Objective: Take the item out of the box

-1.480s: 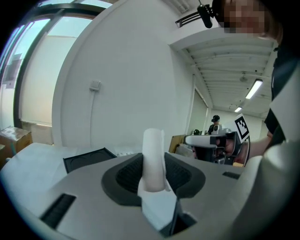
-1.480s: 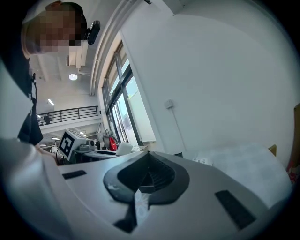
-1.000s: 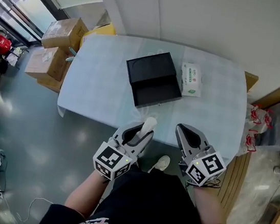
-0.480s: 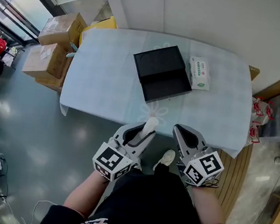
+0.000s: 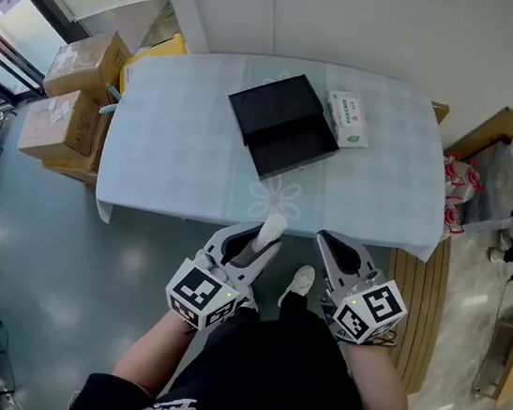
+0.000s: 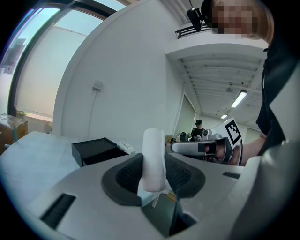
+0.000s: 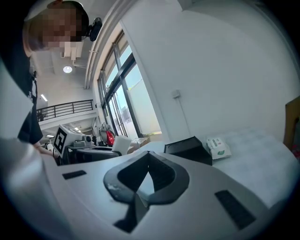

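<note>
The black box point(image 5: 282, 122) lies open on the pale blue table point(image 5: 178, 160), its lid beside its tray; it also shows as the dark box point(image 6: 93, 150) in the left gripper view and the box point(image 7: 190, 149) in the right gripper view. My left gripper point(image 5: 266, 239) is off the table's near edge, shut on a white rounded item point(image 5: 273, 227) that stands up between the jaws, item point(image 6: 153, 159). My right gripper point(image 5: 332, 243) is beside it, jaws closed tip to tip with nothing between them, gripper point(image 7: 148, 157).
A white wipes pack point(image 5: 347, 119) lies right of the box. Cardboard boxes point(image 5: 73, 98) stack at the table's left end. Wooden furniture point(image 5: 504, 130) and bags point(image 5: 487, 184) stand at the right. The person's shoe point(image 5: 300, 281) shows on the grey floor.
The person and both grippers have shifted sideways along the table's near edge and turned a little. The white item stays in the left gripper; the right stays shut.
</note>
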`<state>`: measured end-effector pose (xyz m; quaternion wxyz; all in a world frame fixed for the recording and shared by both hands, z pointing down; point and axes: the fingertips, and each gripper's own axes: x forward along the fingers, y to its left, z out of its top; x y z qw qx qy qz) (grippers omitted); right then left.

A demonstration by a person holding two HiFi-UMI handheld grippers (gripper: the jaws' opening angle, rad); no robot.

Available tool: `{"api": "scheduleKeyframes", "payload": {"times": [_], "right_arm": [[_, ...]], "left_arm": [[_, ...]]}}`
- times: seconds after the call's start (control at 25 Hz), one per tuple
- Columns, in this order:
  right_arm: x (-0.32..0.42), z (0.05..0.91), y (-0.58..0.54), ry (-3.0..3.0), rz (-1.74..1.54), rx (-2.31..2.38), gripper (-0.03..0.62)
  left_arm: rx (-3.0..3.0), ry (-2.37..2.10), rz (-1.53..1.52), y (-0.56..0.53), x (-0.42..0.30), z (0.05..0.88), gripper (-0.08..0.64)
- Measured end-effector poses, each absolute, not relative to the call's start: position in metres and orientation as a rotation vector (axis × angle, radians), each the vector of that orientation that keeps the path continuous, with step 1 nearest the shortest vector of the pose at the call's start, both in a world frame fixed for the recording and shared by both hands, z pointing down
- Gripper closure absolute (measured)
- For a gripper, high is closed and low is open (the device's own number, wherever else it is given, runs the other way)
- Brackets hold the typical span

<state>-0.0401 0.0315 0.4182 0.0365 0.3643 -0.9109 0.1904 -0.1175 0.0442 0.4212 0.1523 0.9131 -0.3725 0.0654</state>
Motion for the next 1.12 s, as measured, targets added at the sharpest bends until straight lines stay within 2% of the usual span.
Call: {"api": "scheduleKeyframes", "payload": {"times": [1.12], "right_arm": [[-0.050,0.406,0.091,-2.778,0.545,1.278,0.583]], "left_arm": [[2.710,-0.955,0.193,0.096,-0.129,0.403,0.423]]}}
